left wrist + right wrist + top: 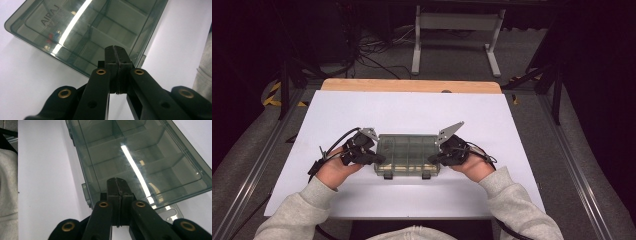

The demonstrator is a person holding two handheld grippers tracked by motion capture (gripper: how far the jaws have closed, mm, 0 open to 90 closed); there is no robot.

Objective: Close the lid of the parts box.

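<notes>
Matte black jaws of both the left gripper (117,56) and the right gripper (117,187) are clenched on nothing, each pair's tips over an end of the smoky, glossy, rectangular compartment box (406,154), its lid closed, on the smooth white table (412,110).

Tabletop (412,107): white sheet, rectangular, over a pale wooden board whose far edge (412,85) shows as a strip. Floor (462,60): grey. White metal frame legs (416,45) standing beyond the tabletop. Black cables (372,52) lying loose at far left. Metal rails (257,165) flanking both sides.
</notes>
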